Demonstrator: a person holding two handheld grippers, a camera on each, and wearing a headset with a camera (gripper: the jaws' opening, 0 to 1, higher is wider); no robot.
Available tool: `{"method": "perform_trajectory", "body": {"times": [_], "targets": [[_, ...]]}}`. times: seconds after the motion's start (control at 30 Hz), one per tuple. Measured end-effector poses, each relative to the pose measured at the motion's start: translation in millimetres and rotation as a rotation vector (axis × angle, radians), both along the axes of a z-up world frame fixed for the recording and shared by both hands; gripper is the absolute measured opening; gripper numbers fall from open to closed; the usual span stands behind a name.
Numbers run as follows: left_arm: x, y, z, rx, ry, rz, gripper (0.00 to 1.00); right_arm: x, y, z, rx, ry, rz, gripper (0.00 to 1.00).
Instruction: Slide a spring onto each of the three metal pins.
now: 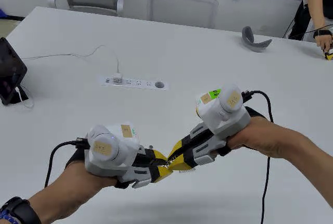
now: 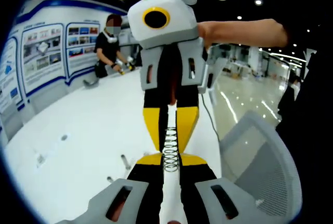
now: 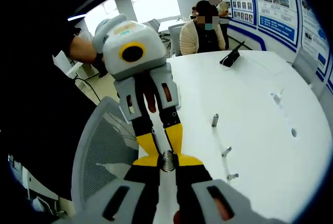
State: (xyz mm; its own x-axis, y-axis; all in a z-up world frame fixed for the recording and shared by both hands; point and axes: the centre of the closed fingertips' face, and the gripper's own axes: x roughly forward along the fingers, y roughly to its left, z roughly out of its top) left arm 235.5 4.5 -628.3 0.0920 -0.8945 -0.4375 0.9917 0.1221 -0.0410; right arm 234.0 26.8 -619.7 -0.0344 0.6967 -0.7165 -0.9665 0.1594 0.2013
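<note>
Near table (image 1: pixel 156 41) edge, left claw (image 2: pixel 170 162) tight on pin (image 3: pixel 157 136), right claw (image 3: pixel 167 164) tight on spring (image 2: pixel 170 148).

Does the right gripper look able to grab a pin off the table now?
Probably not yet: the right gripper and left gripper both seem shut on the spring; nothing else blocks the pins.

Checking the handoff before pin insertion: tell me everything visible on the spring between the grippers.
The spring is a small, bright metal coil with open turns, held in the air above the white table. It lies where the two grippers meet tip to tip. The right gripper closes its yellow jaws on its sides; the left gripper meets its other end, grip unclear. Its inside cannot be made out.
</note>
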Motion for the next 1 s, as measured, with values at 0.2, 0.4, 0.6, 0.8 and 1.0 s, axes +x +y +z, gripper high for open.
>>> {"method": "perform_trajectory", "body": {"times": [0.2, 0.4, 0.6, 0.8, 1.0], "targets": [[-0.9, 2.0, -5.6, 0.009, 0.015, 0.014, 0.11, -0.8, 0.5, -6.3, -0.003, -0.003, -0.013, 0.12], [-0.3, 9.8, -14.6, 0.016, 0.038, 0.044, 0.14, 2.3, -1.9, -12.0, -0.007, -0.011, -0.038, 0.12], [2.7, 25.3, -25.8, 0.037, 0.064, 0.100, 0.23, 8.4, -7.8, -13.5, 0.003, -0.012, -0.077, 0.12], [8.4, 41.9, -34.7, 0.045, 0.080, 0.164, 0.28, 10.3, -14.4, -20.9, -0.015, -0.010, -0.094, 0.12], [13.8, 58.3, -42.6, 0.051, 0.098, 0.228, 0.31, 15.2, -23.4, -30.9, -0.055, -0.018, -0.111, 0.12]]}}
